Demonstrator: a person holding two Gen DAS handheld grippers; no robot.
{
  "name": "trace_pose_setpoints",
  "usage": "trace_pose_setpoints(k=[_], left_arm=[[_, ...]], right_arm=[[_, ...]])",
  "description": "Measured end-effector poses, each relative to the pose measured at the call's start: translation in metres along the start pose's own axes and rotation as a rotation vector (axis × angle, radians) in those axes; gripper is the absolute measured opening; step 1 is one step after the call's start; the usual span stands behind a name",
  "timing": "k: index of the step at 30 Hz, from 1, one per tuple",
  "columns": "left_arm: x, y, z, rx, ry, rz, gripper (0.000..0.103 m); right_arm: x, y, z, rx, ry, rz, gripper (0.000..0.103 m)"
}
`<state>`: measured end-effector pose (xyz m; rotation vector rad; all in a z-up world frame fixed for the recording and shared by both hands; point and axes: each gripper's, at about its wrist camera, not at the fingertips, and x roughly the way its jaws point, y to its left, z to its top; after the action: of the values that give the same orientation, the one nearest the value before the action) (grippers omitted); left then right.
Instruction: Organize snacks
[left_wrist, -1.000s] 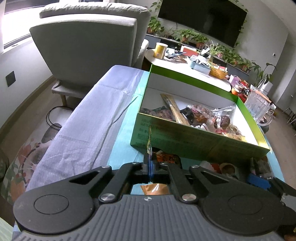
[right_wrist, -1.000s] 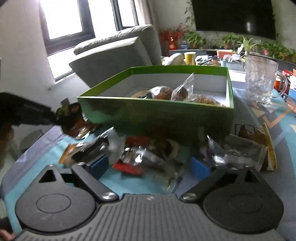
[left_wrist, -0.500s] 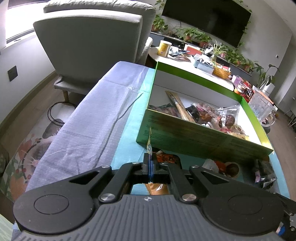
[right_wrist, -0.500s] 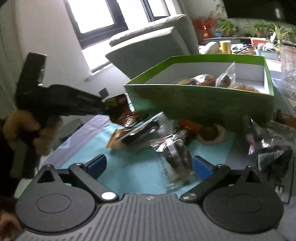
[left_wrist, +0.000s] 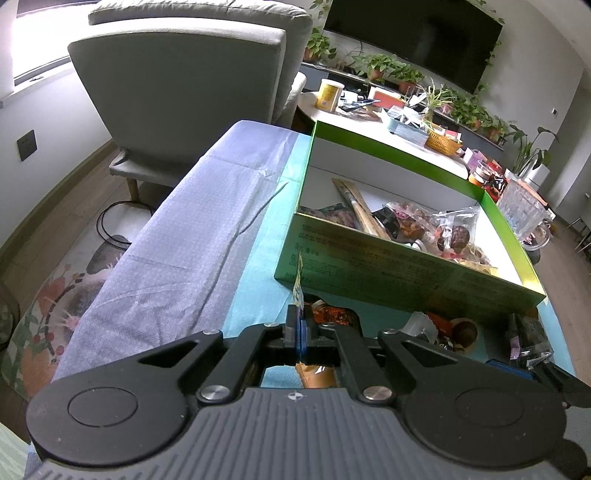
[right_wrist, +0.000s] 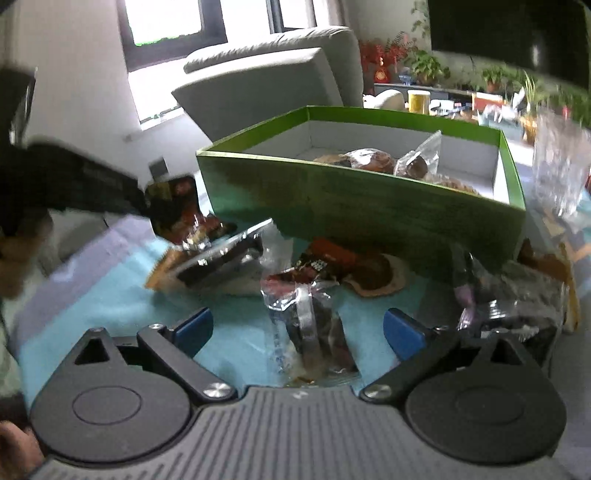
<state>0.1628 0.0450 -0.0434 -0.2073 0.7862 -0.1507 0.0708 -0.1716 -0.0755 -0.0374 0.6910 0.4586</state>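
Observation:
A green box (left_wrist: 406, 273) with white inside holds several wrapped snacks; it also shows in the right wrist view (right_wrist: 362, 199). My left gripper (left_wrist: 298, 328) is shut on a dark red-and-black snack packet (right_wrist: 173, 206), seen edge-on in its own view (left_wrist: 298, 291), held above the table left of the box's near corner. My right gripper (right_wrist: 297, 328) is open, low over the teal cloth, with a clear-wrapped dark snack (right_wrist: 314, 332) lying between its blue pads (right_wrist: 192, 328). More loose snacks (right_wrist: 354, 266) lie in front of the box.
A grey armchair (left_wrist: 184, 85) stands beyond the table's far left end. A glass pitcher (left_wrist: 521, 214) stands right of the box. A round white table (left_wrist: 369, 122) with clutter sits behind. Lavender cloth (left_wrist: 177, 229) covers the table's left side.
My left gripper has risen with the packet and moved toward the box. My right gripper has shifted left and lower, bringing the clear-wrapped snack between its open fingers.

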Motion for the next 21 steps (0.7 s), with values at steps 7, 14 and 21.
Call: trace_pose_setpoints(k=[7, 14, 21], left_arm=[[0.000, 0.001, -0.001, 0.000, 0.002, -0.007, 0.001], [-0.002, 0.002, -0.001, -0.005, -0.001, -0.007, 0.001], [-0.002, 0.003, -0.001, -0.009, 0.001, -0.008, 0.001]], right_arm=[[-0.011, -0.005, -0.005, 0.040, -0.016, -0.028, 0.058], [-0.030, 0.008, -0.001, 0.053, -0.018, 0.029, 0.059], [-0.027, 0.003, -0.006, 0.200, 0.081, 0.177, 0.059]])
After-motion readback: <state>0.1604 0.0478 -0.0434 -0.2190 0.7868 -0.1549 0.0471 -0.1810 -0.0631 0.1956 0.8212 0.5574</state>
